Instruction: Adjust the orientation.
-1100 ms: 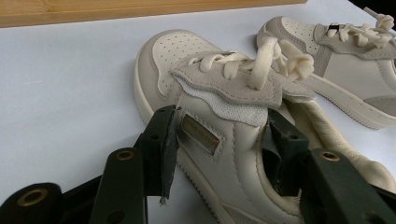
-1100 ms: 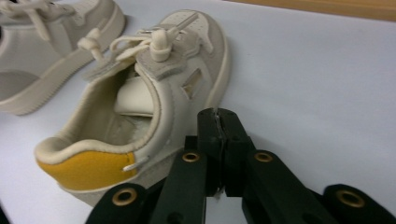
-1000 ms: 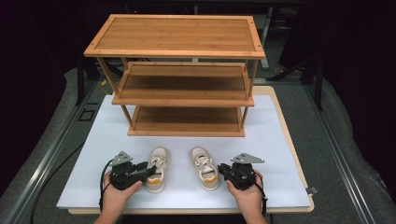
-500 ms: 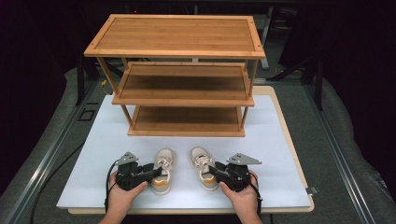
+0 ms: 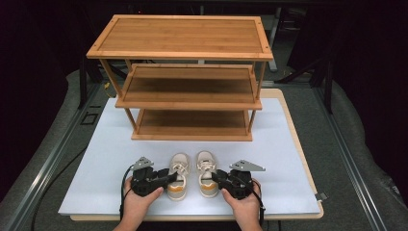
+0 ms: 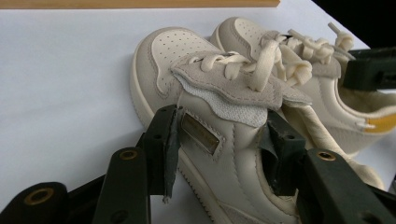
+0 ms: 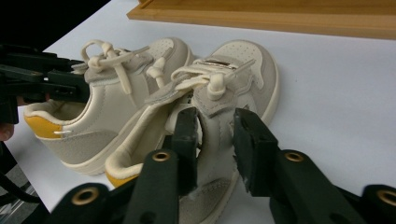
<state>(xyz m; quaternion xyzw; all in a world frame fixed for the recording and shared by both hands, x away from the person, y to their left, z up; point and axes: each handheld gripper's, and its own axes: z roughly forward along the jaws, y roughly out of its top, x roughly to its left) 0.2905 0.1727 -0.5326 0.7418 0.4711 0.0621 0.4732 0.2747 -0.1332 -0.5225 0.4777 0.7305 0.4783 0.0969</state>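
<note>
Two small cream shoes with yellow heels stand side by side, toes toward the rack, on the white mat (image 5: 96, 159). My left gripper (image 5: 168, 179) reaches in from the left, its jaws closed across the outer side wall of the left shoe (image 5: 179, 166). In the left gripper view the left gripper (image 6: 222, 140) has one pad against the left shoe (image 6: 219, 116) outside and the other at its opening. My right gripper (image 5: 215, 177) comes from the right. In the right gripper view the right gripper (image 7: 215, 135) pinches the side wall of the right shoe (image 7: 243, 70).
A three-tier wooden shoe rack (image 5: 185, 43) stands at the back of the mat, its shelves bare. Its bottom shelf (image 5: 192, 120) sits a short way beyond the shoes' toes. The mat's front edge lies just under both hands, and dark floor surrounds the table.
Both hands have moved inward over the last second and the jaws have closed on the shoes' sides. The left shoe has shifted slightly to the right.
</note>
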